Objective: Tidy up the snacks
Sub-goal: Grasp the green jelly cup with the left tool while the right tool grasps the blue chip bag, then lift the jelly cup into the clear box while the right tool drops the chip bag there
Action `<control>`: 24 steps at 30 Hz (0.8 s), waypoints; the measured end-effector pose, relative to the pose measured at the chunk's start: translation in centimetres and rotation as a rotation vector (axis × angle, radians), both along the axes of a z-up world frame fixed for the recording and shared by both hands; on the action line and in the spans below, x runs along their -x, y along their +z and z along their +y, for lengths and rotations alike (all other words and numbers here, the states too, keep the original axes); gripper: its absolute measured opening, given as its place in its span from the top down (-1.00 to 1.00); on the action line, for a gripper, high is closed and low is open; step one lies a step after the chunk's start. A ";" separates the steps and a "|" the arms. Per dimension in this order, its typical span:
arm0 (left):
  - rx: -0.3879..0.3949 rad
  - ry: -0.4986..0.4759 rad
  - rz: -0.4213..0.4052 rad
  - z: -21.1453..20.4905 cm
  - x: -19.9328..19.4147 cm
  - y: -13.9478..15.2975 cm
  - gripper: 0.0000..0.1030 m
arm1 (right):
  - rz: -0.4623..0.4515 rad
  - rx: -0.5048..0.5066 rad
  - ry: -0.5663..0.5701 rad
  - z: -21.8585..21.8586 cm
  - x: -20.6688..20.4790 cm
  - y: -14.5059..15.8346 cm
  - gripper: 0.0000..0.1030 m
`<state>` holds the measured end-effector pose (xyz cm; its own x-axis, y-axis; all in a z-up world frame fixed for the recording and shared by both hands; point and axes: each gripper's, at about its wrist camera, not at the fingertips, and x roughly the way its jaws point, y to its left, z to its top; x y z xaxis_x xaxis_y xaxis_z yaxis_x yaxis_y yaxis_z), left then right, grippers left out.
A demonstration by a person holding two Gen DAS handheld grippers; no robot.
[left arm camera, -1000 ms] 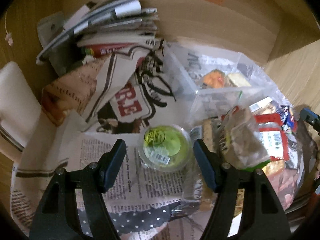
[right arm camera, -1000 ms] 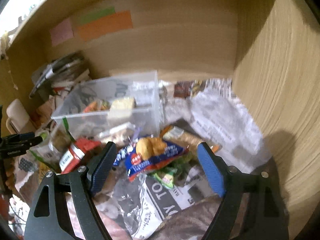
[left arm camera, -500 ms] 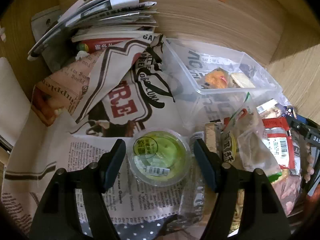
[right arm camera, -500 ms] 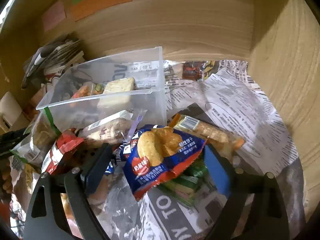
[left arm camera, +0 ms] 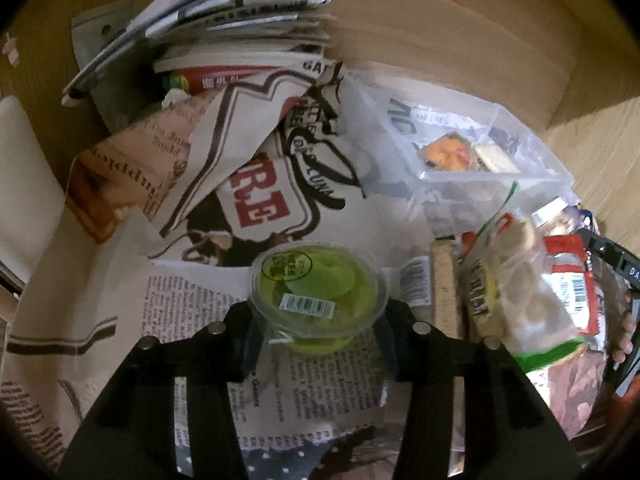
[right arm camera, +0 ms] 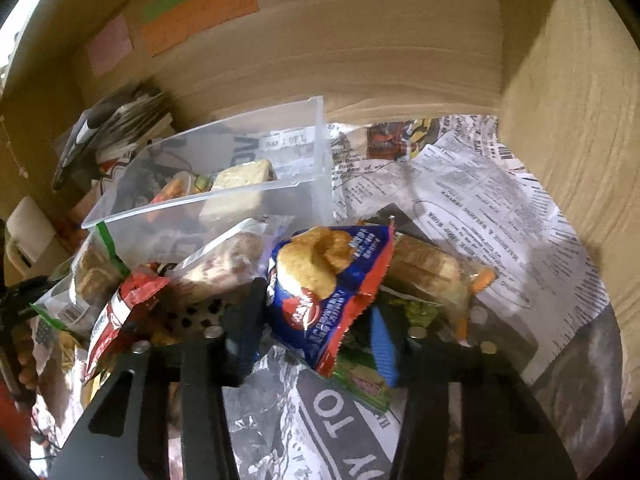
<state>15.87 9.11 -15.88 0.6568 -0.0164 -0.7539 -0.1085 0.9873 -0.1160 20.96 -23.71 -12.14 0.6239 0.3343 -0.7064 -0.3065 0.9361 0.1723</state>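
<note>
In clear bin (right arm camera: 248, 196): orange packet (left arm camera: 446, 156), pale bar (right arm camera: 244, 176).

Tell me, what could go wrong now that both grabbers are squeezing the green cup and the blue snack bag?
1. The left gripper is closing on the round green jelly cup; its smooth clear wall could slip or the thin plastic could buckle.
2. The right gripper is closing on the blue snack bag; hard squeezing might crush the snacks inside.
3. Lifting that bag may drag the green packet beneath it or topple neighbours piled against the clear plastic bin.
</note>
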 end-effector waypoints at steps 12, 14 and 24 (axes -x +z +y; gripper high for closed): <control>-0.019 -0.034 -0.153 -1.4 1.6 5.5 0.07 | -0.122 -0.002 -0.070 -2.0 2.1 3.1 0.27; -0.020 -0.043 -0.171 -1.8 1.6 6.4 0.07 | -0.147 0.003 -0.080 -2.1 2.4 3.8 0.29; -0.009 -0.078 -0.245 -3.6 0.4 9.3 0.07 | -0.260 -0.042 -0.065 -1.5 2.8 7.3 0.29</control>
<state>15.43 5.53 -6.56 0.8169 -0.0684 -0.5727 -0.0018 0.9926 -0.1211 18.12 -25.22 -4.86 0.8036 0.3138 -0.5057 -0.2856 0.9488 0.1350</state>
